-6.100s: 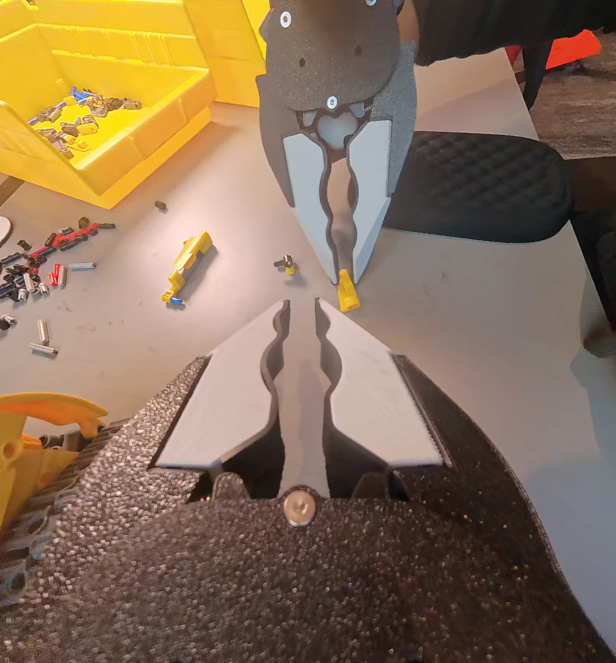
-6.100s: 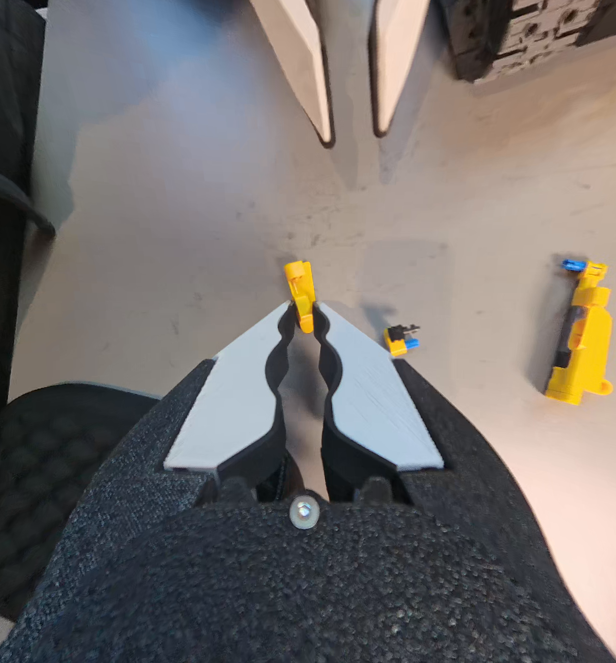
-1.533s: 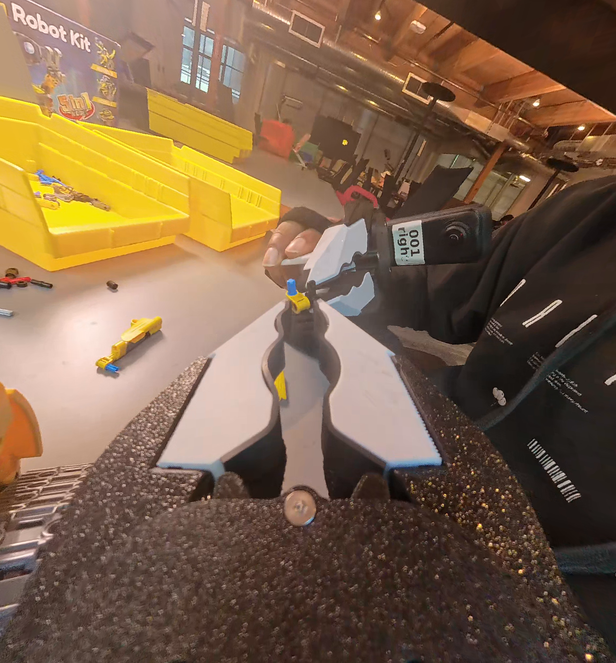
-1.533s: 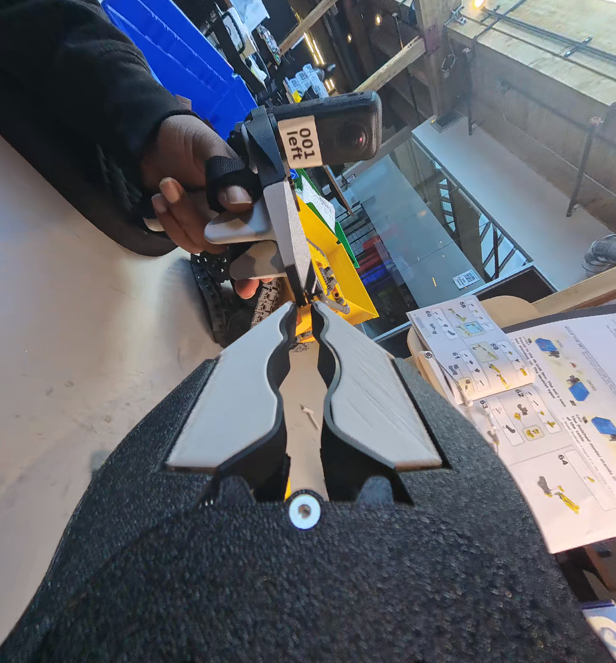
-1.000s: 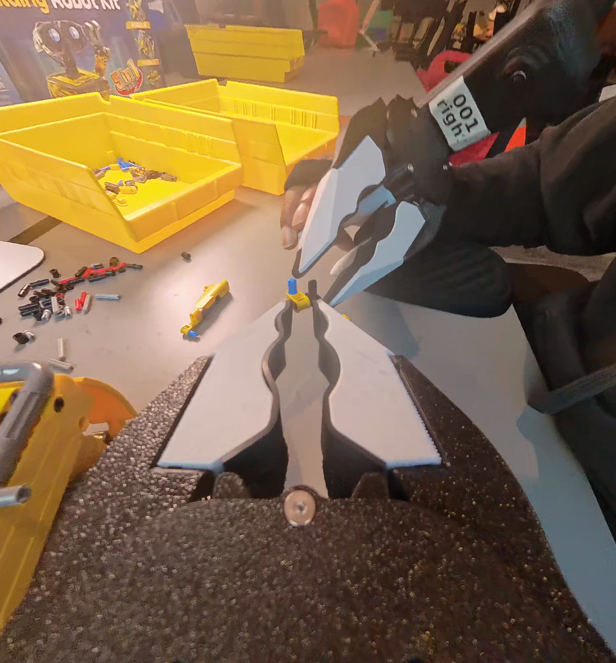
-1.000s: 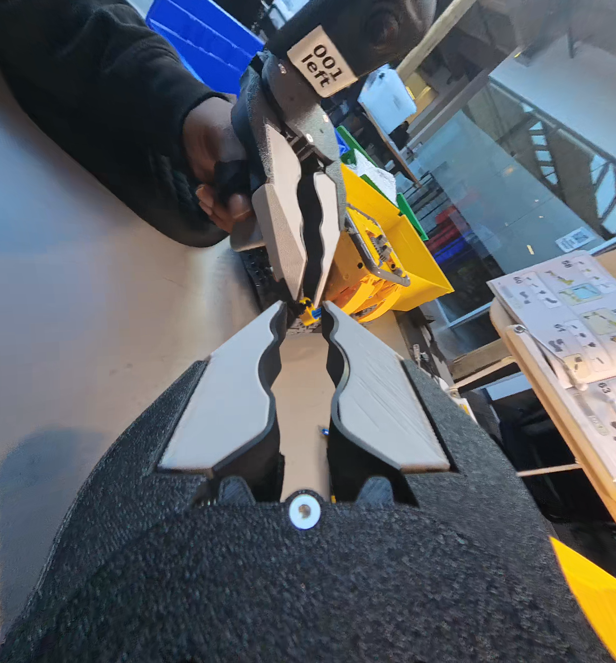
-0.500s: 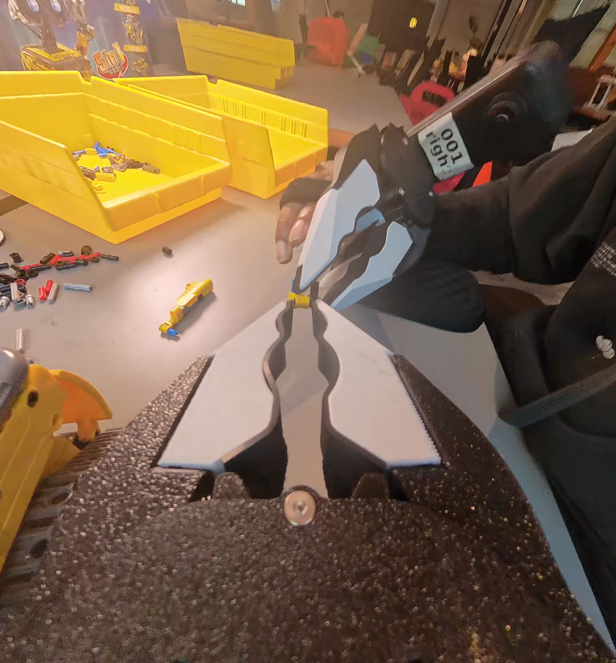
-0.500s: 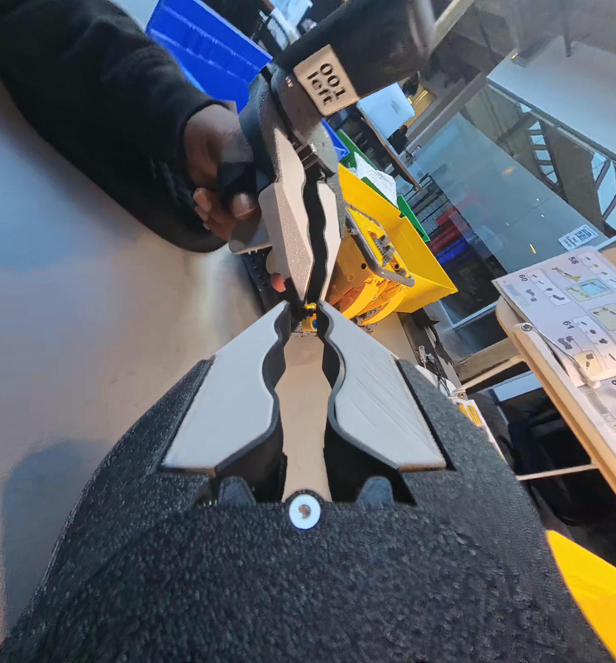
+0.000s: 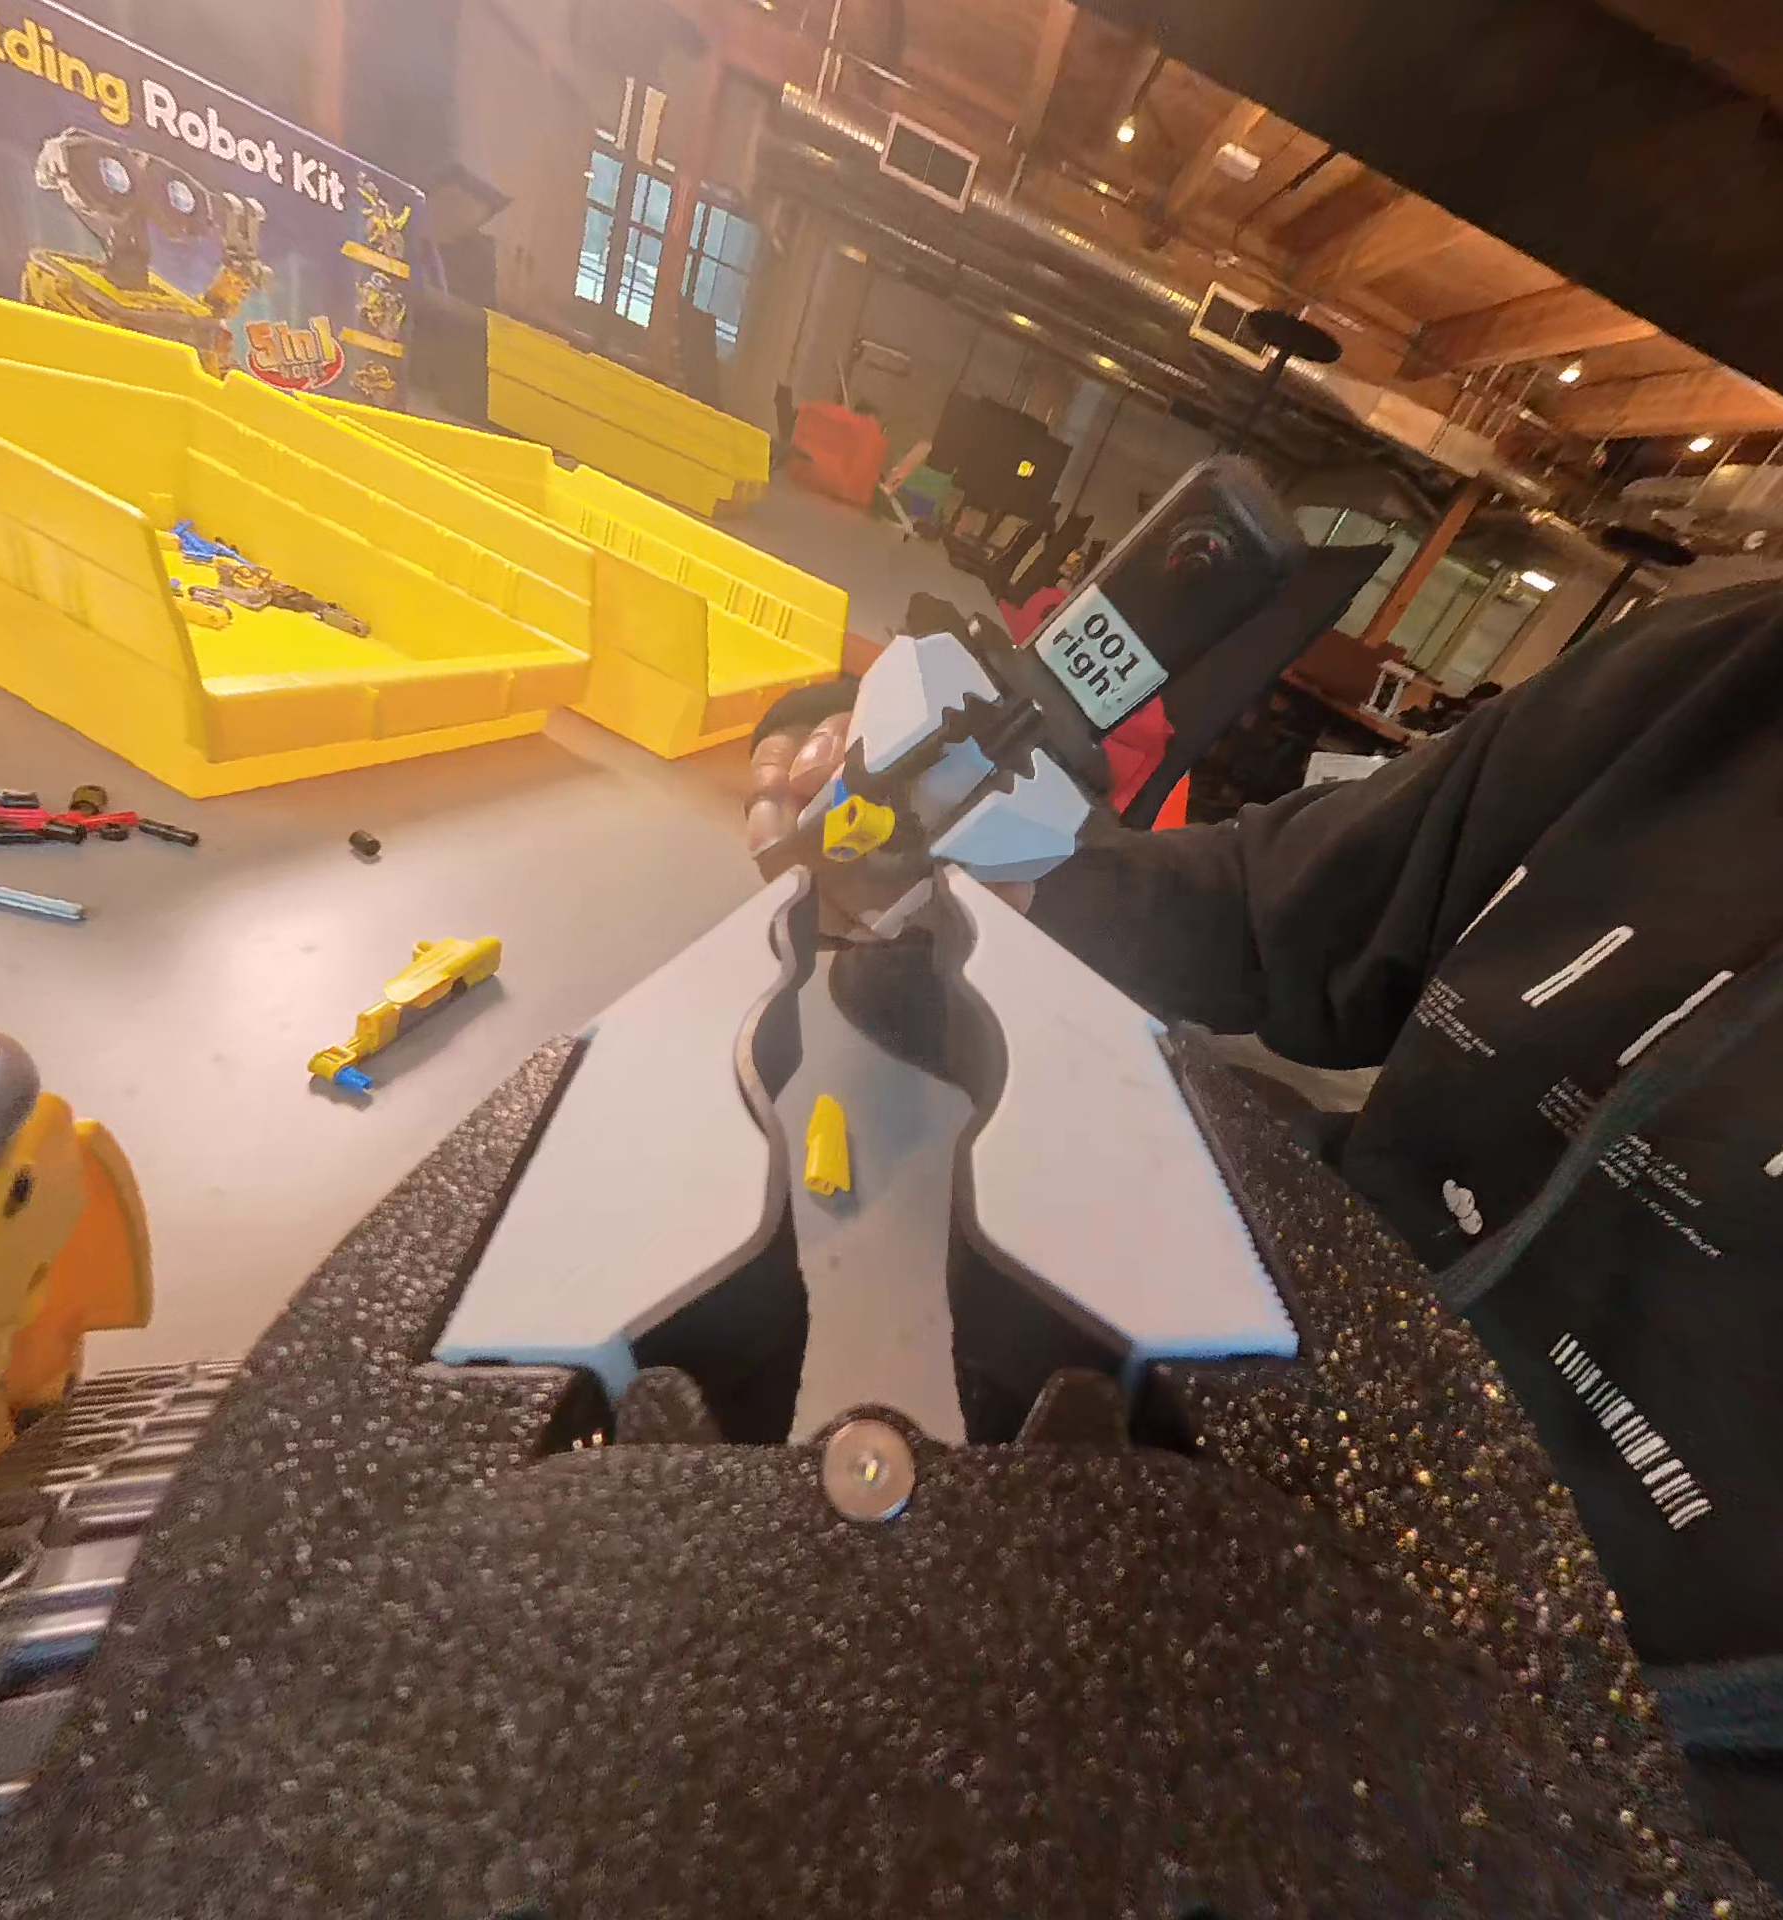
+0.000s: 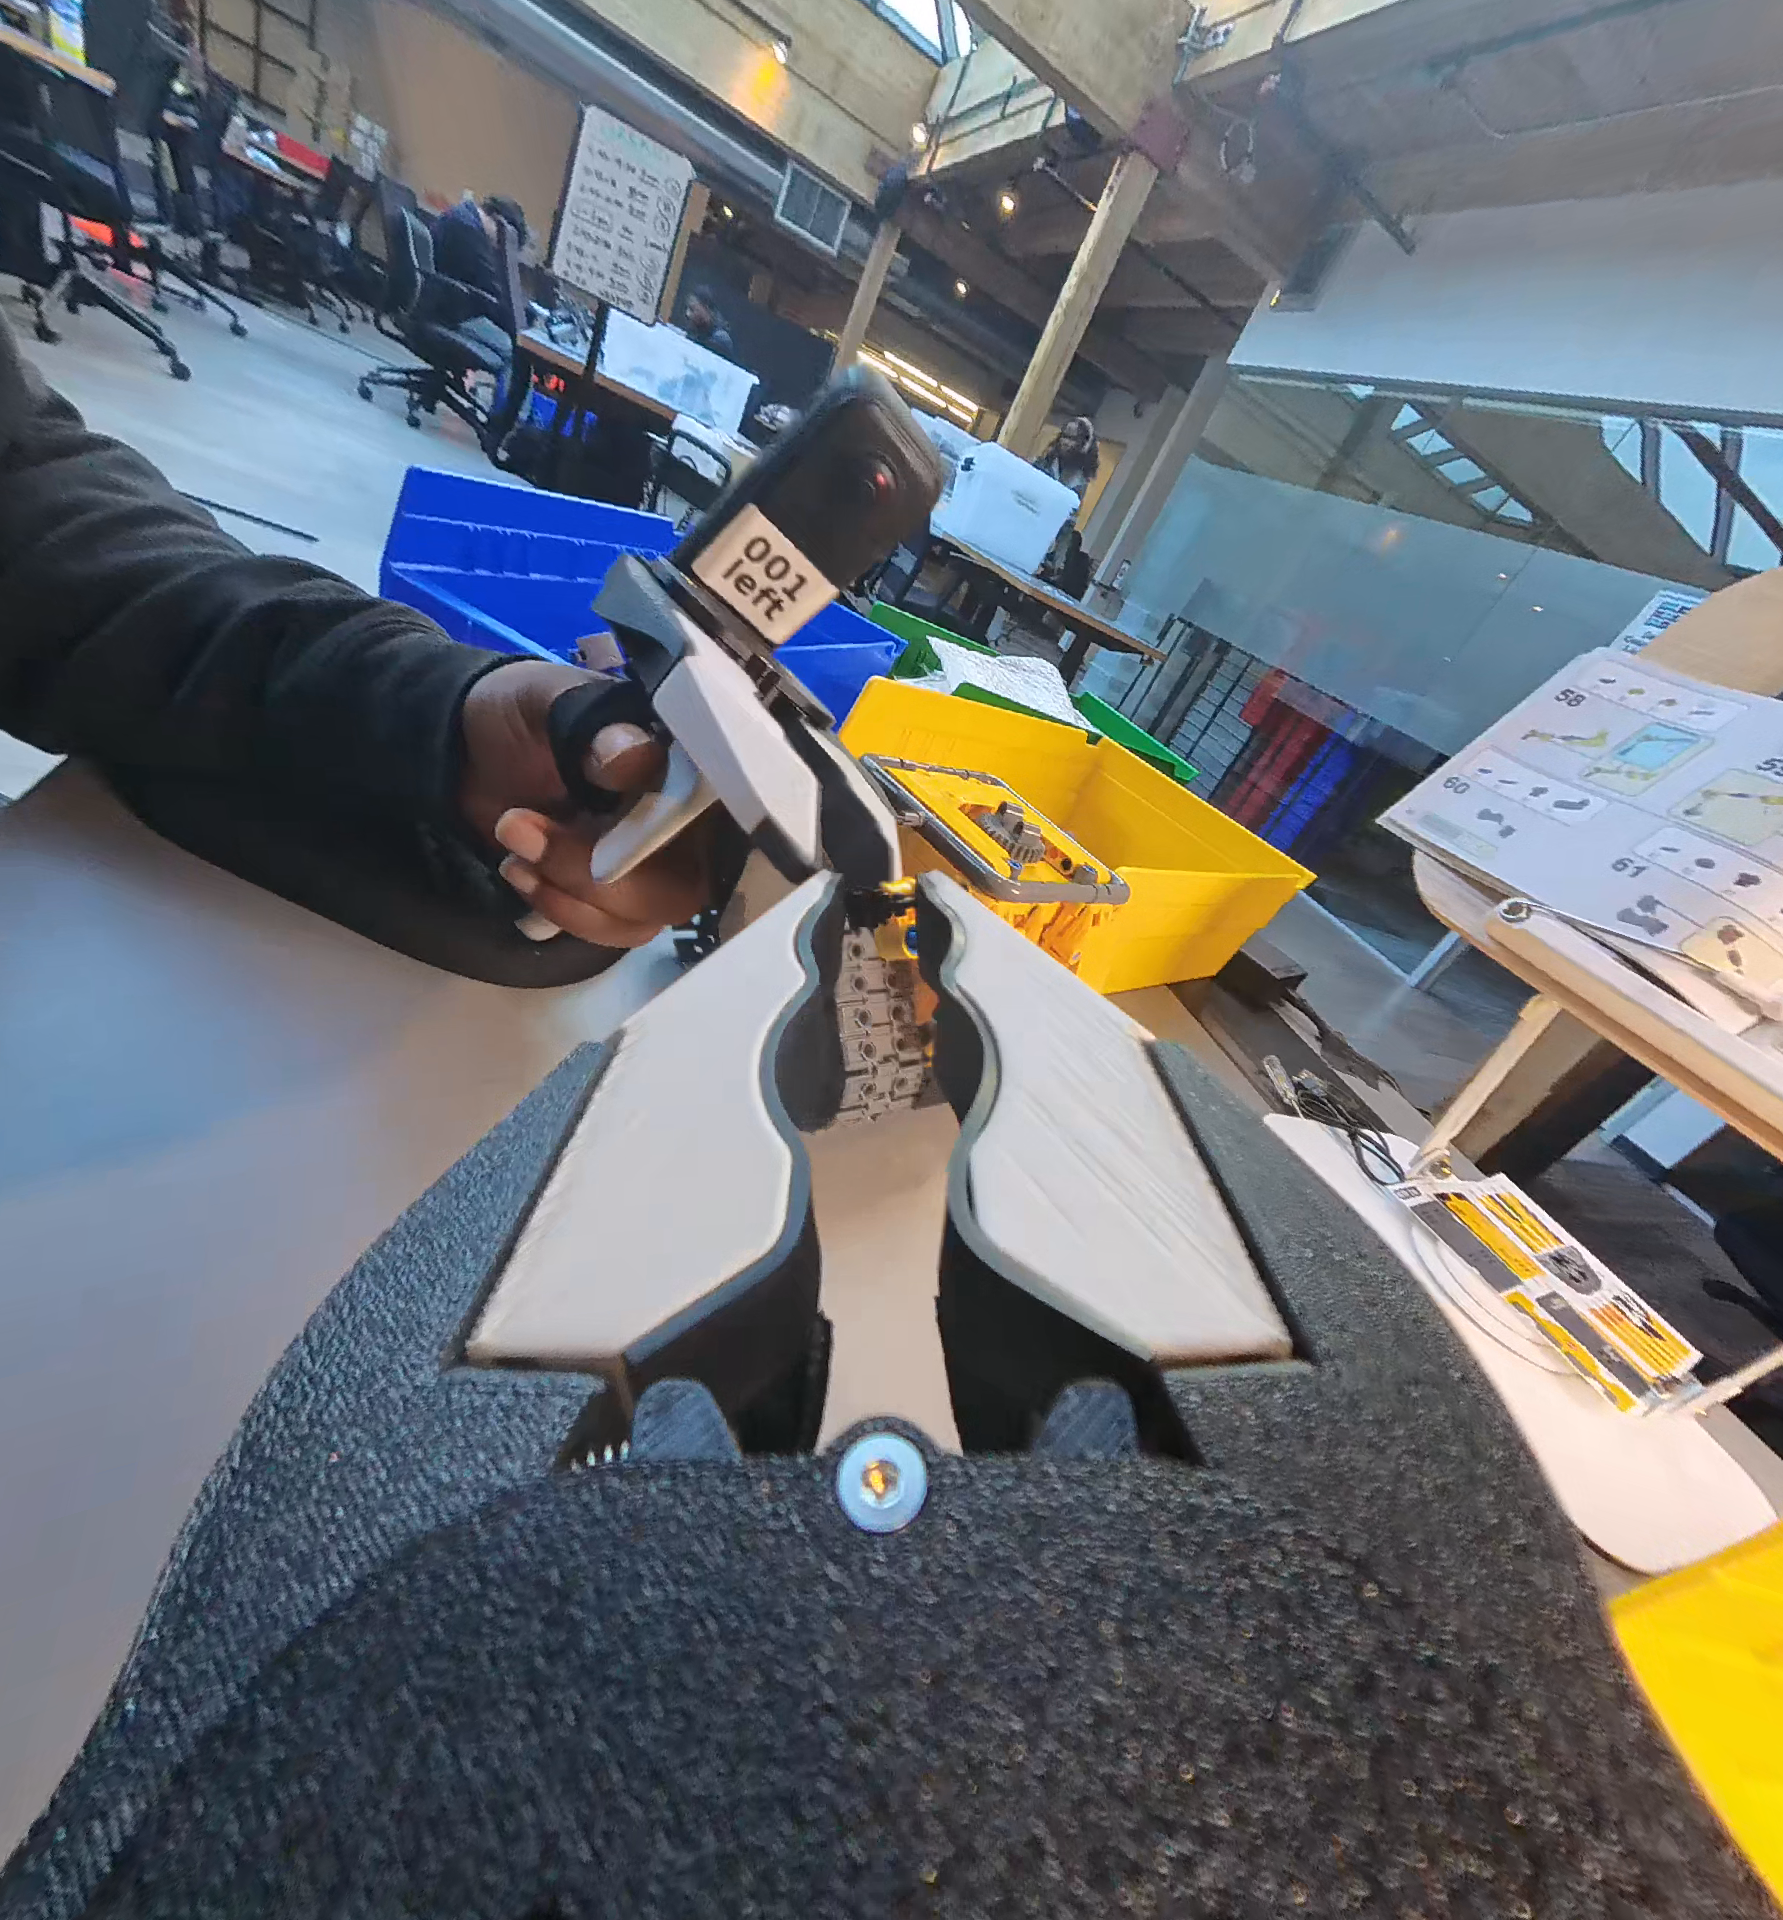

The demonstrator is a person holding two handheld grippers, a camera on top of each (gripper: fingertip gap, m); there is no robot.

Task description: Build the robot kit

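Note:
My right gripper (image 10: 876, 891) is shut on a small yellow connector (image 9: 851, 823) with a blue pin, held in the air; the connector also shows at its tips in the right wrist view (image 10: 895, 896). In the left wrist view the right gripper (image 9: 863, 833) faces me, just above my left gripper's tips. My left gripper (image 9: 871, 881) is open and empty, its tips just below the connector. It shows in the right wrist view (image 10: 864, 864), a hand around its handle. A second small yellow piece (image 9: 827, 1143) lies on the grey table (image 9: 243, 935) below my left fingers.
A yellow and black tracked model (image 10: 980, 862) stands behind the left gripper. A yellow sub-assembly (image 9: 409, 997) and loose small parts (image 9: 25, 821) lie on the table. Yellow bins (image 9: 378, 675) stand at the back. An instruction booklet (image 10: 1645, 790) rests on a stand. Only a small space, under 4 cm, lies between the two pairs of fingers.
My left gripper was shut on the small yellow connector; now it has opened and the right gripper holds it. Both grippers have tilted up from the table.

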